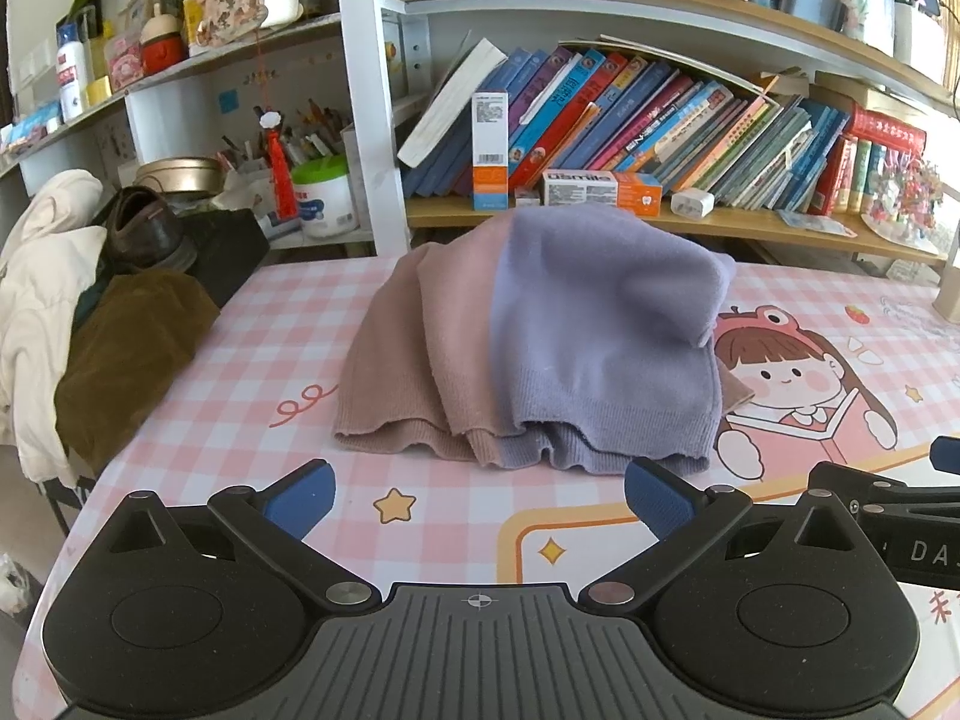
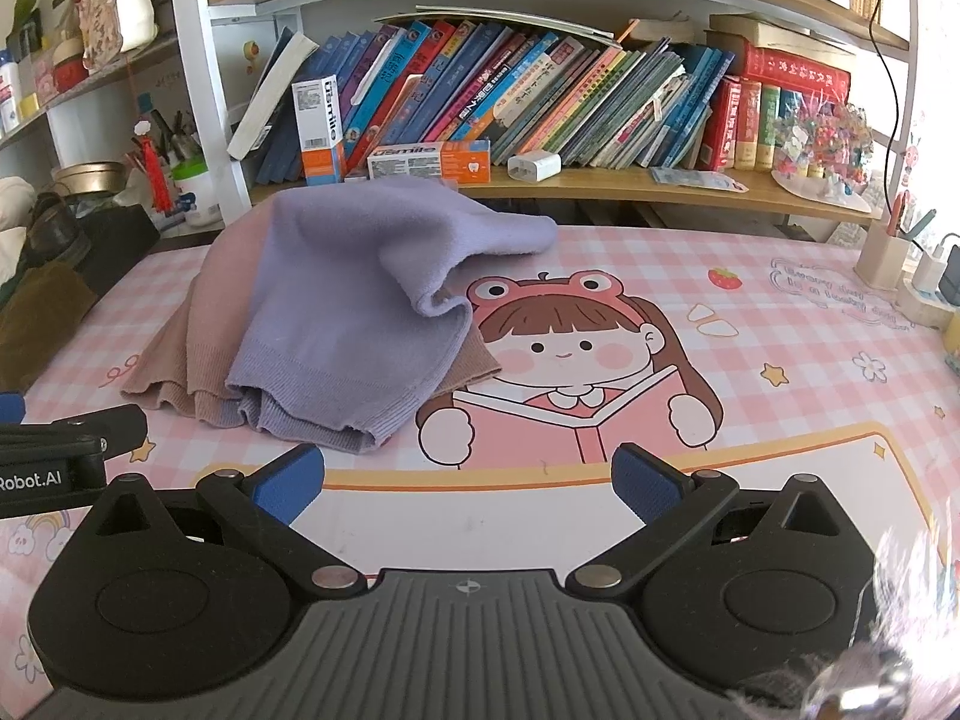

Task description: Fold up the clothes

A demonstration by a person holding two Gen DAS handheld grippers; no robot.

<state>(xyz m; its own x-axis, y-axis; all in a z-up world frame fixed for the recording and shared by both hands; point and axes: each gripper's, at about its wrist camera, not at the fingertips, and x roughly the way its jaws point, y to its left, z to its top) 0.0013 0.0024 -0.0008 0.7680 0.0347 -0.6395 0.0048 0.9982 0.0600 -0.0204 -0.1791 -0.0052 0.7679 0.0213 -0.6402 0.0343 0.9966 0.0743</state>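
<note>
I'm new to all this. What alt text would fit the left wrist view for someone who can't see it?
A rumpled purple-and-pink knit garment lies heaped on a pink checked cartoon table mat, just ahead of the open, empty left gripper. Behind it stand crowded bookshelves; the right gripper edges in at right.

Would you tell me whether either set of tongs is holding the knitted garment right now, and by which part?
Nothing is held. The left tongs and right tongs are both open, short of the pink-and-purple garment on the table.

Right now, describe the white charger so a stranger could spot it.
Find the lower wooden shelf of leaning books behind the desk. The white charger lies on its front edge, right of the orange-and-white toothpaste box; it is the only plain white cube there.
</note>
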